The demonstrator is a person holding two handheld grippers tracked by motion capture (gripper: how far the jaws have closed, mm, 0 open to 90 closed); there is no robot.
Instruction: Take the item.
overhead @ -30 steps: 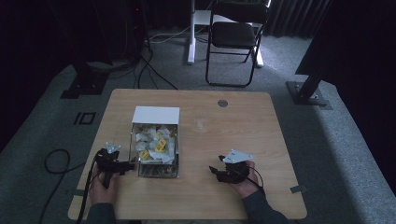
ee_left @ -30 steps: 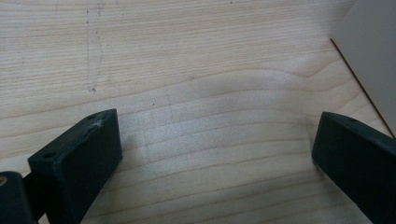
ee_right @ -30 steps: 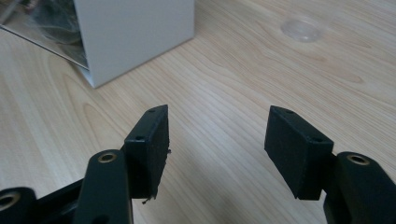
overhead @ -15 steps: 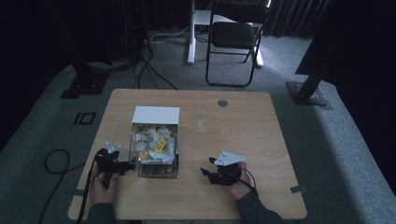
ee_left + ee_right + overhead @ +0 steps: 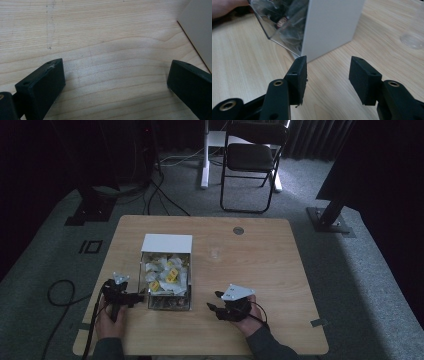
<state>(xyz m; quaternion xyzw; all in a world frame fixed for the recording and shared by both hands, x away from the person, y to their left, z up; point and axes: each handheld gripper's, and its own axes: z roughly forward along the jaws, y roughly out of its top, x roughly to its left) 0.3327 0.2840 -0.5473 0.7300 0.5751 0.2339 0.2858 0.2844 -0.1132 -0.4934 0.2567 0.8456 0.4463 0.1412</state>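
Note:
A clear box with a white lid flap (image 5: 166,243) stands left of the table's middle, holding several wrapped sweets (image 5: 167,275). My left gripper (image 5: 139,296) lies at the box's near-left corner, pointing right. Its jaws stand wide open over bare wood (image 5: 115,80), with the box's edge (image 5: 200,30) at the upper right. My right gripper (image 5: 212,300) sits right of the box, pointing left at it. Its jaws (image 5: 328,72) have just been closing and stand open with nothing between them. The box's white side (image 5: 332,25) is just ahead.
A small clear disc (image 5: 216,253) lies on the wood right of the box (image 5: 412,41). A round grommet (image 5: 238,230) sits near the far edge. Beyond the table stand a folding chair (image 5: 252,160) and stand bases; a cable (image 5: 60,290) loops on the floor at left.
The right hand has slid left toward the box, and its jaws look narrower. The left hand and the box have not moved.

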